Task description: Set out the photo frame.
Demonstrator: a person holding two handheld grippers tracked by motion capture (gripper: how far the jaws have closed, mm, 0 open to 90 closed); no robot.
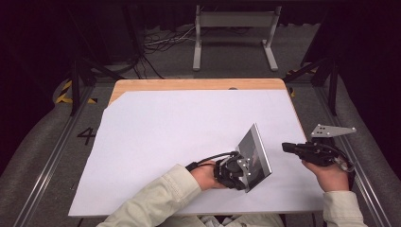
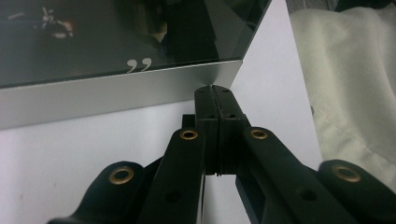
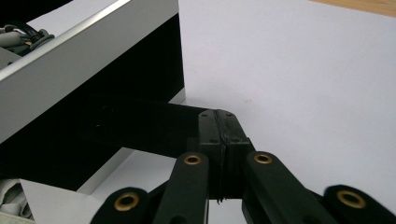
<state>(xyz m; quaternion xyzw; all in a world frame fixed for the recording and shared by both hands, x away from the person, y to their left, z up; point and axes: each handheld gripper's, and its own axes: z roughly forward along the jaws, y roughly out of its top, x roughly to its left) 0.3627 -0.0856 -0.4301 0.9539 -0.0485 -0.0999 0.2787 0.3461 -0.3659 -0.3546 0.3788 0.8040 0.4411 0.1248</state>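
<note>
A silver-edged frame with a dark glossy panel (image 1: 255,150) stands tilted on the white sheet (image 1: 165,142), right of centre near the front. My left gripper (image 1: 232,171) sits at its lower left end, jaws shut with nothing between them. In the left gripper view the shut tips (image 2: 215,89) are right at the frame's silver rim (image 2: 116,95). My right gripper (image 1: 286,147) is held just right of the frame, also shut and empty. Its tips (image 3: 218,115) hover over the sheet beside the frame (image 3: 84,51); a black holed strip (image 3: 140,122) runs from under the frame toward them.
The white sheet covers most of a wooden table (image 1: 198,84). A pale sleeve (image 2: 355,70) lies close to the left gripper. Beyond the table stand a metal stand (image 1: 234,33) and loose cables (image 1: 161,42) on the floor; dark tripod legs flank both sides.
</note>
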